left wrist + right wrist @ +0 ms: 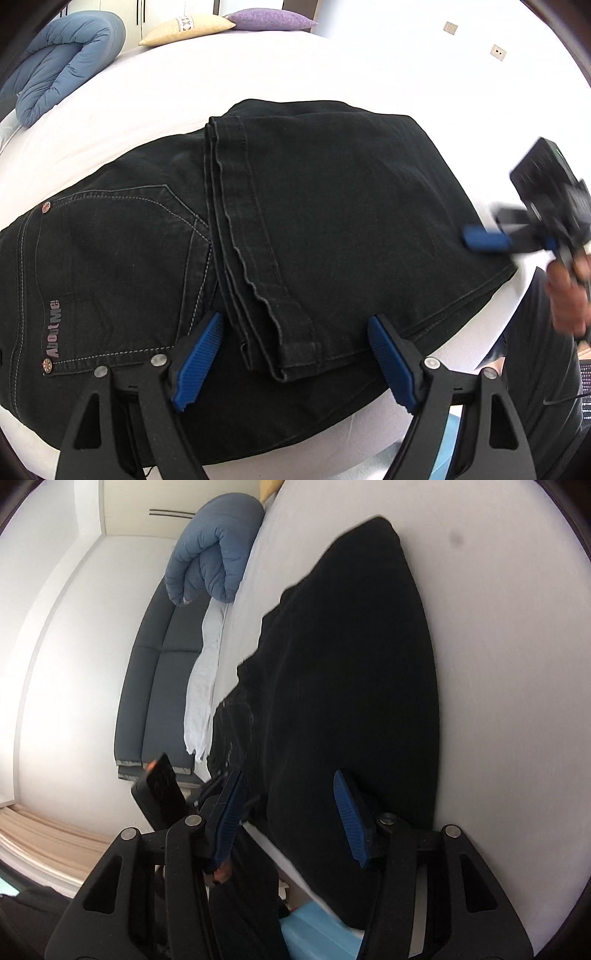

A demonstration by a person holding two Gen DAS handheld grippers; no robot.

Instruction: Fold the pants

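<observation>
- On the white bed sheet, black denim pants are laid folded, leg hems over the seat.
- The left gripper is held spread over the near edge.
- The right gripper is held spread, empty.

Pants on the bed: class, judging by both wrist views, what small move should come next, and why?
Probably close the left gripper on the near hem edge. The black pants lie folded once, leg hems over the pocket, on the white bed. Both grippers are open and hold nothing, and the right gripper sits at the fold end.
</observation>
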